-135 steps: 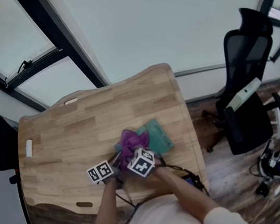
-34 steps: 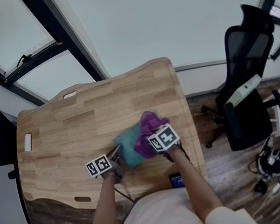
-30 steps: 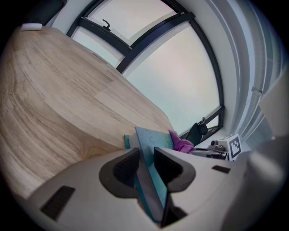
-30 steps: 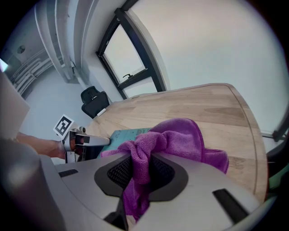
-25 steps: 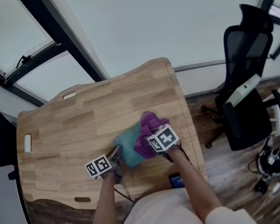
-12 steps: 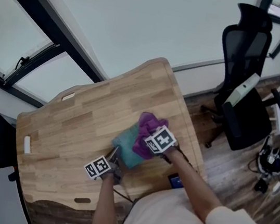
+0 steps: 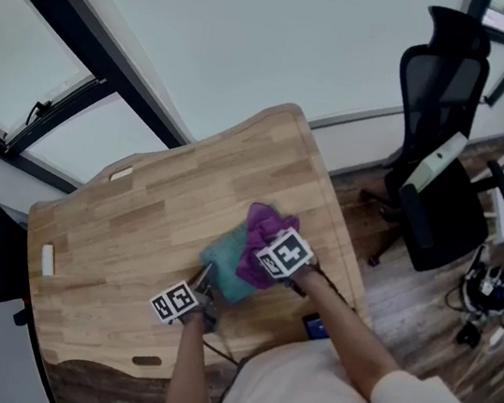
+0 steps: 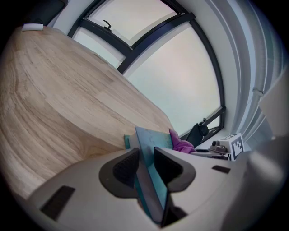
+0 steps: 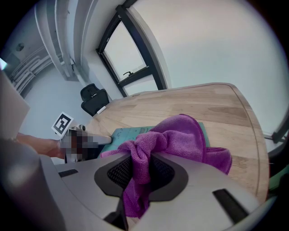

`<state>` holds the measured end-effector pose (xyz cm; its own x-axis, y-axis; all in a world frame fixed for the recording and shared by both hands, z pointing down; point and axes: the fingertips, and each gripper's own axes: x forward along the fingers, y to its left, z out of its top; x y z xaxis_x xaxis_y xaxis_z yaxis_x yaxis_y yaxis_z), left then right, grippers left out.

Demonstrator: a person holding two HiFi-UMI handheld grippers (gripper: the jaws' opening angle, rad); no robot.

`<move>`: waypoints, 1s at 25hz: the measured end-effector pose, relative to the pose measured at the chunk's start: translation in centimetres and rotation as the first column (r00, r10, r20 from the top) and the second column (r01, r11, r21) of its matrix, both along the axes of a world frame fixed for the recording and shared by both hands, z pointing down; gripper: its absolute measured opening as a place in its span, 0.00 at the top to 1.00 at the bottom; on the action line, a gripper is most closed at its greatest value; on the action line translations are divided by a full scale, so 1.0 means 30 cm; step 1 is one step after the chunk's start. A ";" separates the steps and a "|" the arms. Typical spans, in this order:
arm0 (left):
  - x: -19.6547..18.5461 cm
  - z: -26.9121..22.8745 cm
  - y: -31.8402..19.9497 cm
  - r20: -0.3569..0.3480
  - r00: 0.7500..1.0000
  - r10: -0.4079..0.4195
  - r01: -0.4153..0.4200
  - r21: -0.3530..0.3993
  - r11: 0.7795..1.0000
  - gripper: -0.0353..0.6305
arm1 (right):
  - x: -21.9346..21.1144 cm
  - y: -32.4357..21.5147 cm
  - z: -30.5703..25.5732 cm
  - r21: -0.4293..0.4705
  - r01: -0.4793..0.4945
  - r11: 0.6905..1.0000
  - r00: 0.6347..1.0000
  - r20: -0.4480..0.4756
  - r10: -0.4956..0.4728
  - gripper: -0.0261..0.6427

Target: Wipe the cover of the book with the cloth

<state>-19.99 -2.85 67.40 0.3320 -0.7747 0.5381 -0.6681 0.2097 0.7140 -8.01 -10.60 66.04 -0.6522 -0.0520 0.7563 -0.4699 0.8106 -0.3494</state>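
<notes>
A teal book (image 7: 226,263) lies flat on the wooden table (image 7: 145,217). My left gripper (image 7: 204,285) is shut on the book's near corner; in the left gripper view the teal cover (image 8: 151,149) runs between both pads. My right gripper (image 7: 257,261) is shut on a purple cloth (image 7: 260,237), which rests bunched on the book's right half. In the right gripper view the purple cloth (image 9: 176,137) drapes over the teal book (image 9: 128,134), and the left gripper (image 9: 97,140) shows at the book's far edge.
A small white block (image 7: 46,259) lies near the table's left edge. A black office chair (image 7: 442,112) stands on the floor to the right, past the table's rounded edge. Cables trail from the grippers over the near table edge.
The right gripper and the cloth have slid a little toward the left and nearer over the book. The left gripper keeps its hold on the book's corner.
</notes>
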 end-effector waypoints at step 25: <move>0.003 -0.005 -0.002 0.006 1.000 0.001 -0.001 -0.001 1.000 0.78 | -0.231 0.259 -0.066 -0.013 0.240 0.971 0.968 0.083 -0.238 0.85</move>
